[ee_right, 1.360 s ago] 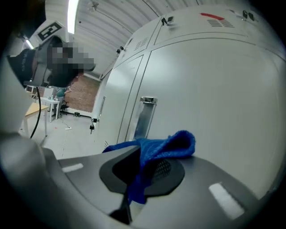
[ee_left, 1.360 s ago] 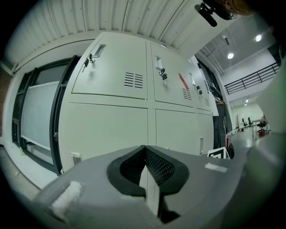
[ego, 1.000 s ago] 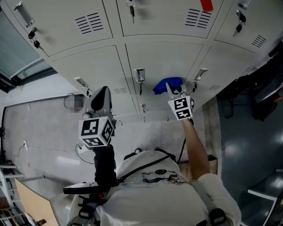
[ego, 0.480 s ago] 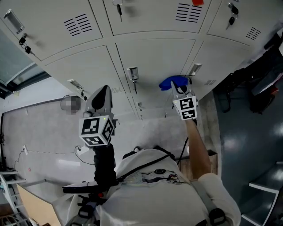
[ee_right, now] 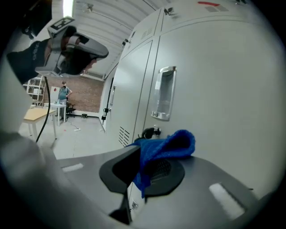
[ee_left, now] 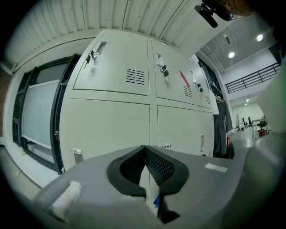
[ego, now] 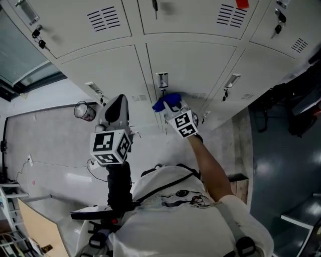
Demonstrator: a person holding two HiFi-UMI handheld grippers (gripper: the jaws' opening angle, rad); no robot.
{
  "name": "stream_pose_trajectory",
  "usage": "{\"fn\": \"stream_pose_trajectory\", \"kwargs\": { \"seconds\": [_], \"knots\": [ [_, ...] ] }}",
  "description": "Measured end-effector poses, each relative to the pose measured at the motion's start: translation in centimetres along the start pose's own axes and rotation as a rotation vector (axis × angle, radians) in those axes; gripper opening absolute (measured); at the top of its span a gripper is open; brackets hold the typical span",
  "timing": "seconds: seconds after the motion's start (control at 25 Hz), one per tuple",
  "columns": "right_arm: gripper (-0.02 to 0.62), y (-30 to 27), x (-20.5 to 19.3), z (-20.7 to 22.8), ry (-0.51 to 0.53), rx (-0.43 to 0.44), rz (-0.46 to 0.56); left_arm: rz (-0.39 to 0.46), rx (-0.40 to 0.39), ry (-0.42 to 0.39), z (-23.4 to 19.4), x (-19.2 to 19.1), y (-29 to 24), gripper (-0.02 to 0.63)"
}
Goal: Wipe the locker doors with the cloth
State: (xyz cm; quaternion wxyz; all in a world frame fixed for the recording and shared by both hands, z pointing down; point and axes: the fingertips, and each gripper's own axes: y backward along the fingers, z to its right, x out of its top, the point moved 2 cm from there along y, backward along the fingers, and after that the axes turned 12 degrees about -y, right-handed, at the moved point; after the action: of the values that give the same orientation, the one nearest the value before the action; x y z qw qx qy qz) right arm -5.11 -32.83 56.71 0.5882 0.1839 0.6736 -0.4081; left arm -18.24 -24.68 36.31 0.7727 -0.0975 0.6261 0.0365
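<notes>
across the grey metal locker door (ego: 200,65), the right gripper (ego: 172,104) clamping a blue fuzzy cloth (ego: 161,102) has wiped leftward; left gripper (ego: 116,103) closed, empty.

Head view: cloth (ego: 161,103) is partly covered by right gripper (ego: 172,105), and its jaw tips don't show there. Top-row locker doors (ego: 190,17) and red label (ego: 241,4) are cut by the upper edge. Left gripper view: cloth shows only as a blue sliver below the jaws. Distant person (ee_right: 65,95) is too small to detail.
</notes>
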Motion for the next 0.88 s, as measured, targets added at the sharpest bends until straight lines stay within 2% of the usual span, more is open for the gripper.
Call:
{"fn": "stream_pose_trajectory", "kwargs": {
  "seconds": [0.16,0.36,0.88],
  "knots": [
    [0.028,-2.7,-0.5,0.1,-0.002,-0.017,-0.047,-0.005,0.02,0.003,-0.7,-0.3,0.6,-0.002],
    [0.026,-2.3,-1.0,1.3,0.024,-0.051,-0.065,-0.004,0.038,0.008,-1.3,-0.4,0.8,-0.002],
    [0.028,6.9,-4.8,12.7,-0.056,-0.287,-0.09,-0.017,-0.041,-0.004,2.4,-0.1,-1.6,-0.002]
  ]
}}
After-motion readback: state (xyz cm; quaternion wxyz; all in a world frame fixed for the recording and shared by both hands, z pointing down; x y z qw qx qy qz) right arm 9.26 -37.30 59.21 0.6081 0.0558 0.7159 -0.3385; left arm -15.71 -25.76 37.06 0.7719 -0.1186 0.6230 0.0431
